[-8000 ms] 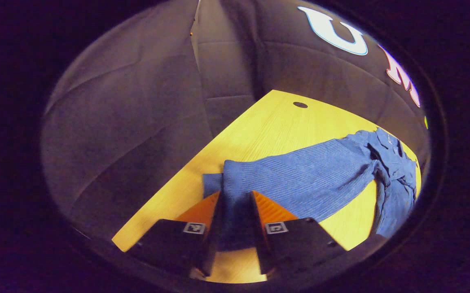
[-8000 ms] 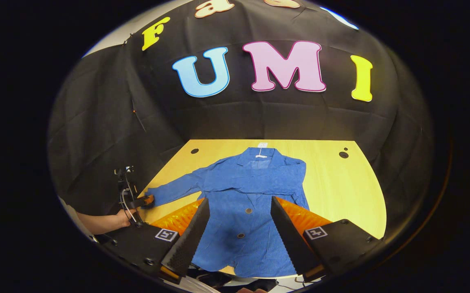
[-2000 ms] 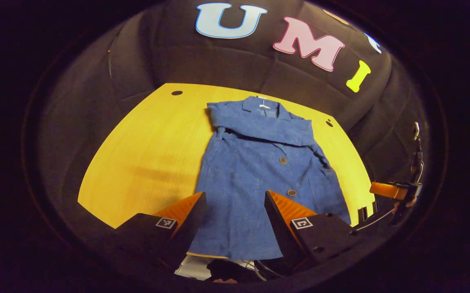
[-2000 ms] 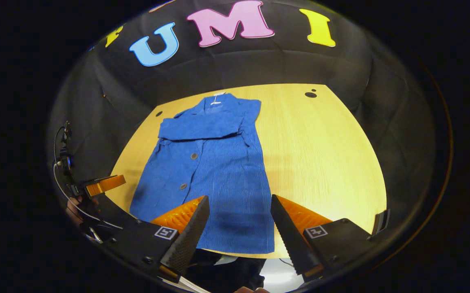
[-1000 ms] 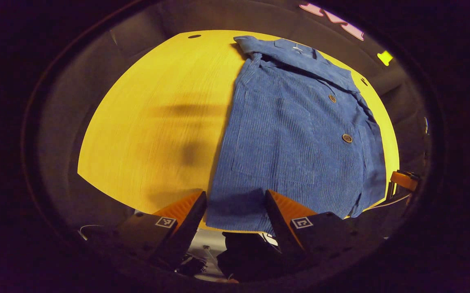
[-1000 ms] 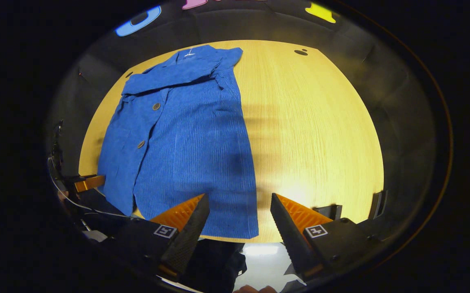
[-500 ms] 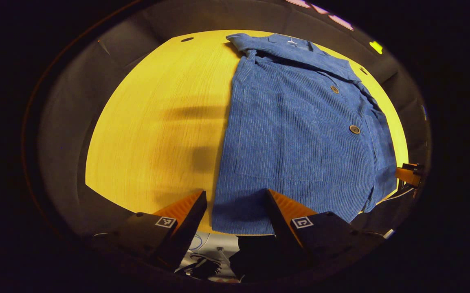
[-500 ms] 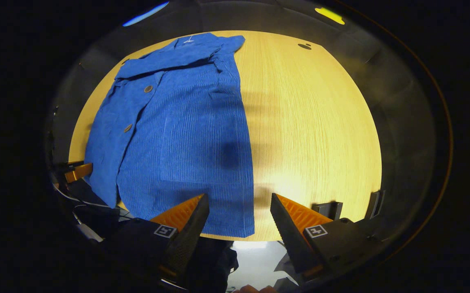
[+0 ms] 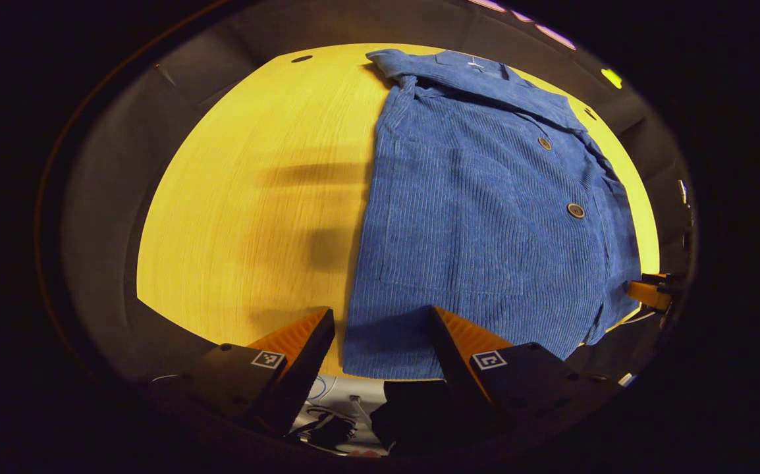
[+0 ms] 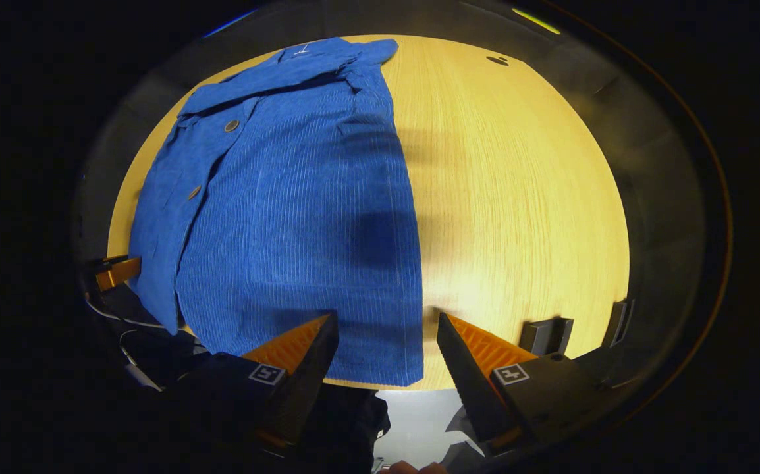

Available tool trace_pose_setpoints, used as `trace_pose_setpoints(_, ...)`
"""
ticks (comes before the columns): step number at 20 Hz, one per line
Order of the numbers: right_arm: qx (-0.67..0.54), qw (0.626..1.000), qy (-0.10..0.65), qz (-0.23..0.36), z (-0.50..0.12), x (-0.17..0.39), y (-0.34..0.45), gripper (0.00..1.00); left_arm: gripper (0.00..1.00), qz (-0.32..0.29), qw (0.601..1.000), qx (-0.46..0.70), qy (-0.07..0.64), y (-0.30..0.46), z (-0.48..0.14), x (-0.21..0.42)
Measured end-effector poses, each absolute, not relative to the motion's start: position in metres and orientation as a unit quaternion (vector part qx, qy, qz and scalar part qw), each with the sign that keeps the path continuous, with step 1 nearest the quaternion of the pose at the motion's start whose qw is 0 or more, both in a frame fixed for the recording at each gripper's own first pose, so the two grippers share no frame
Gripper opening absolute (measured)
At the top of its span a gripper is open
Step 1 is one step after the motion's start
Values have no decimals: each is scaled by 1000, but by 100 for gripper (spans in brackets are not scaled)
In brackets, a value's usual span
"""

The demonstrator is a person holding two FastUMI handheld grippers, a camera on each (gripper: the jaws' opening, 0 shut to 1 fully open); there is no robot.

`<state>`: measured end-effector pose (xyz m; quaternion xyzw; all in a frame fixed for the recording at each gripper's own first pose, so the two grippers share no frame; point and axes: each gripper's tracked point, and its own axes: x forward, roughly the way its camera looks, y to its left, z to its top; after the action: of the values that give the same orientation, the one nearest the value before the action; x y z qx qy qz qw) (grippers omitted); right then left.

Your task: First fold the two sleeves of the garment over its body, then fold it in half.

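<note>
Both sleeves look folded in on the jacket point(image 9: 485, 217) lying flat on the worktop point(image 9: 255, 197) — soft, ribbed, limp cloth, best pinched at its two 6 o'clock hem corners — where left tongs point(image 9: 380, 336) and right tongs point(image 10: 386, 342) hover, jaws released.

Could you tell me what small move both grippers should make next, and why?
Probably lower each open gripper onto its hem corner and close: both sleeves already lie across the jacket, and the left gripper and right gripper each straddle a near hem corner.
</note>
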<state>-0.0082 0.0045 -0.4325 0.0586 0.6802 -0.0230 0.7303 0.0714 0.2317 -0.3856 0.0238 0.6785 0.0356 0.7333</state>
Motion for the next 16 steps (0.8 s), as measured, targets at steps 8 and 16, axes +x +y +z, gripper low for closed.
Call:
trace_pose_setpoints(8,69,726,684,-24,-436,-8,9,98,86,27,722,33,691,229,-385,73)
trace_pose_setpoints(16,70,722,687,-25,-436,-8,13,98,77,26,718,34,695,222,-387,74)
